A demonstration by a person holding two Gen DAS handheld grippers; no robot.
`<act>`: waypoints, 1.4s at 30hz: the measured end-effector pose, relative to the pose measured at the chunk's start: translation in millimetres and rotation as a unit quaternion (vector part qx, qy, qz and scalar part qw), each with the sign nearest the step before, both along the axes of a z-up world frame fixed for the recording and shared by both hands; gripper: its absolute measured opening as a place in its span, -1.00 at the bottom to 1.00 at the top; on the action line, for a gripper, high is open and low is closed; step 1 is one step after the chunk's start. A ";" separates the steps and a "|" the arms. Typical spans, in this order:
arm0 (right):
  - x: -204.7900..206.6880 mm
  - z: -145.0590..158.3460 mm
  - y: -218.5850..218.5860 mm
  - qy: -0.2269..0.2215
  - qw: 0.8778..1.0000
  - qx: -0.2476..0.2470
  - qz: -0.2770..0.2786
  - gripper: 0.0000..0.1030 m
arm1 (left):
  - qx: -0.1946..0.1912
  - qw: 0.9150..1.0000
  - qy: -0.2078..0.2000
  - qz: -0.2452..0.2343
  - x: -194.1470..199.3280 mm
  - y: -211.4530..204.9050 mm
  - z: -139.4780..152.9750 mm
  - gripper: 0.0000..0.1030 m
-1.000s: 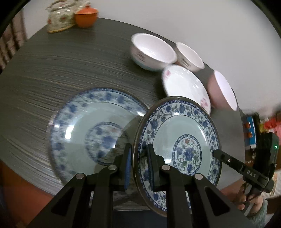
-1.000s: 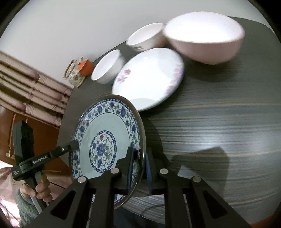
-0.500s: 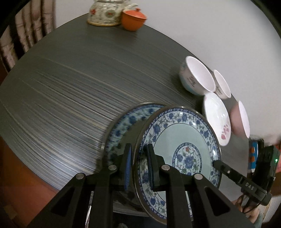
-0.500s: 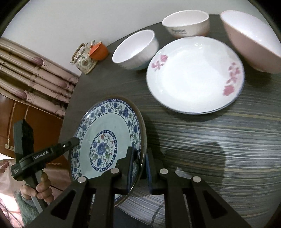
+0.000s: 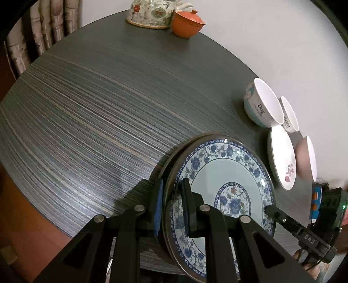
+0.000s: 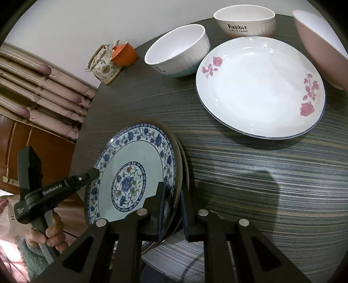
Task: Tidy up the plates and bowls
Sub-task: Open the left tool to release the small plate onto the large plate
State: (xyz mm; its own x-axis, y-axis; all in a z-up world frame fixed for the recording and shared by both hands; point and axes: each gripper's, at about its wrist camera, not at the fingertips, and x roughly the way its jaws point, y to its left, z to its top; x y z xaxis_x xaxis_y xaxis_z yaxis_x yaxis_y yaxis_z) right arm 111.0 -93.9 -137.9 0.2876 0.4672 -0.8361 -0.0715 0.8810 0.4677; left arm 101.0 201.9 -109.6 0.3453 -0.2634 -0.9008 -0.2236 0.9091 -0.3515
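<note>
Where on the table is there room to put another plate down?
The wide bare stretch of the dark striped round table, between the flowery teapot and the blue-patterned plate. It is crowded by the rose-printed white plate and the bowls beside it.

I've got the left tool (image 5: 170, 205) clamped on the near rim of the blue floral plate (image 5: 226, 187), w/ the right tool (image 5: 269, 210) gripping its opp. rim. Plate sits tilted over the dark striped surface (image 5: 97, 113). White rose plate (image 5: 281, 161), "Dog" bowl (image 5: 262, 104) & pink bowl (image 5: 306, 159) cluster at right; teapot (image 5: 152, 13) + orange cup (image 5: 188, 24) far back.
</note>
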 end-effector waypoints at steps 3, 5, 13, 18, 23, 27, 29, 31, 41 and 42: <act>0.8 0.5 4.2 -0.003 1.000 -0.005 0.005 -0.71 | 0.009 1.000 -0.002 -0.001 1.6 -2.3 -1.6 -0.74; -0.4 0.4 7.9 -0.006 1.000 -0.011 0.010 -0.68 | 0.010 1.000 -0.002 0.001 1.2 -1.2 -2.2 -0.74; -0.1 -1.5 12.0 0.003 1.000 -0.016 0.007 -0.66 | 0.024 1.000 0.011 0.000 2.3 -3.0 -9.0 -0.60; 0.3 -1.0 18.4 0.002 1.000 -0.021 0.011 -0.52 | 0.036 0.999 0.007 -0.005 1.6 -6.8 -9.3 -0.58; -0.9 0.3 26.8 0.003 0.999 -0.037 0.020 -0.43 | 0.038 0.999 0.004 -0.010 1.8 -11.0 -10.6 -0.49; -1.7 2.2 32.5 0.000 0.998 -0.060 0.029 -0.43 | 0.049 0.999 0.001 -0.014 1.6 -14.8 -10.5 -0.48; -2.6 2.5 33.2 0.000 0.997 -0.064 0.031 -0.39 | 0.053 0.998 0.000 -0.016 1.2 -17.0 -10.4 -0.45; -2.7 3.3 33.9 -0.001 0.997 -0.069 0.032 -0.39 | 0.054 0.998 -0.003 -0.016 0.9 -17.7 -9.8 -0.41; -5.5 8.0 34.9 -0.020 0.995 -0.090 0.030 -0.33 | 0.095 0.995 -0.040 -0.013 -1.0 -22.4 1.5 -0.36; -5.8 9.1 34.9 -0.022 0.995 -0.092 0.030 -0.33 | 0.098 0.994 -0.044 -0.014 -1.2 -23.1 2.8 -0.36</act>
State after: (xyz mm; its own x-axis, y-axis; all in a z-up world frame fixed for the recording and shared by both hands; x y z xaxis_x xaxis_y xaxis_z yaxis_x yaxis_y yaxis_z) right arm 105.2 -59.0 -128.8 0.3026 0.3253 -0.8959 -0.1440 0.9448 0.2944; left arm 99.8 178.8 -106.8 0.4204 -0.0965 -0.9022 -0.1725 0.9677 -0.1839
